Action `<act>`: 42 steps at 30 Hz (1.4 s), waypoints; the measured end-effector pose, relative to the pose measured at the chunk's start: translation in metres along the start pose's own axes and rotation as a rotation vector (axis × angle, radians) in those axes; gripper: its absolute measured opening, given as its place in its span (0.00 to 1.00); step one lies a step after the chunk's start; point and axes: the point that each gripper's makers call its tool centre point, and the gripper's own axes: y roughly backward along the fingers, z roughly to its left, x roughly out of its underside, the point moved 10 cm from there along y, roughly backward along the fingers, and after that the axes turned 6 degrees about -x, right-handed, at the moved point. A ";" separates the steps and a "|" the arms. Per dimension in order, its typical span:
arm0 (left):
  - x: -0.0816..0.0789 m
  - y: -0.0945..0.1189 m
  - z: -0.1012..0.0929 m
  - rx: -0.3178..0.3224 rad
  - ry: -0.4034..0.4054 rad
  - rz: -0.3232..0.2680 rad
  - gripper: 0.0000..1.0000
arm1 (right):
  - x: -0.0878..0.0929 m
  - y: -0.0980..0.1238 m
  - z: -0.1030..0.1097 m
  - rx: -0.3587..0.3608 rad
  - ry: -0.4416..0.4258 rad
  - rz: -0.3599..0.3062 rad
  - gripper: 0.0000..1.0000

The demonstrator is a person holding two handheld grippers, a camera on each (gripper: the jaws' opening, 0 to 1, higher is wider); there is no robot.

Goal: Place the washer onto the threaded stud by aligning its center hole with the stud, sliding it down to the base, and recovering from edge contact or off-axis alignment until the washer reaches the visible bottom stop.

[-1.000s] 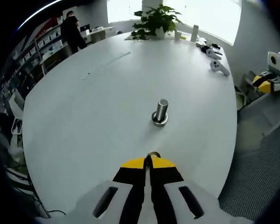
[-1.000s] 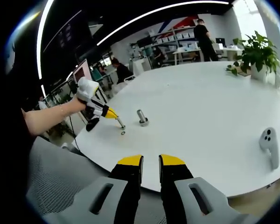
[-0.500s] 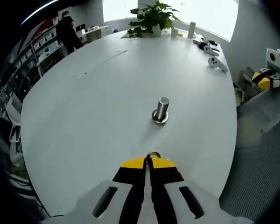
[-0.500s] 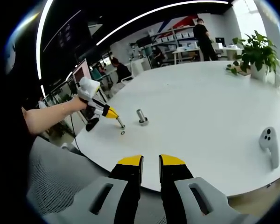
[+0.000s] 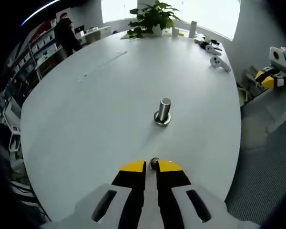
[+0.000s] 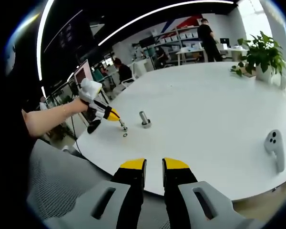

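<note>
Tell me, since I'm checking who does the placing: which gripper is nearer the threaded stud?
Left. The left gripper, shut on the washer, sits just short of the threaded stud. The right gripper hangs back off the table edge.

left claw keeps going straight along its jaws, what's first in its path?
Most likely the threaded stud: it stands upright on the white table dead ahead of the left claw, which grips the washer. Bare tabletop lies between; height is hard to judge, so it could pass over.

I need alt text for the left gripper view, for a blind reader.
The left gripper holds a small washer just above a white table, short of the upright stud. A plant stands at the far edge.
</note>
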 end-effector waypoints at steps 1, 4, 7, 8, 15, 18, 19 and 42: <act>0.001 0.000 0.000 0.001 0.002 -0.002 0.06 | 0.000 0.000 0.000 0.000 0.000 0.000 0.16; 0.003 0.001 0.000 -0.002 0.014 -0.008 0.06 | 0.000 0.000 0.000 0.000 0.000 0.000 0.16; 0.003 0.001 -0.001 -0.003 0.017 -0.013 0.05 | 0.000 0.000 0.000 -0.001 0.001 0.001 0.16; 0.003 0.001 0.000 -0.004 0.019 -0.015 0.06 | 0.000 0.000 0.000 -0.001 0.001 0.002 0.16; 0.003 0.001 0.000 -0.008 0.024 -0.016 0.05 | 0.000 0.000 0.000 -0.003 0.001 0.002 0.16; 0.003 0.000 0.000 -0.003 0.031 -0.019 0.05 | 0.000 0.000 0.000 -0.005 0.002 0.003 0.16; 0.003 0.000 0.000 -0.004 0.030 -0.020 0.05 | 0.000 0.000 0.000 -0.005 0.002 0.003 0.16; -0.010 0.014 -0.004 0.016 0.034 -0.118 0.03 | 0.000 -0.001 0.000 -0.004 -0.001 -0.003 0.16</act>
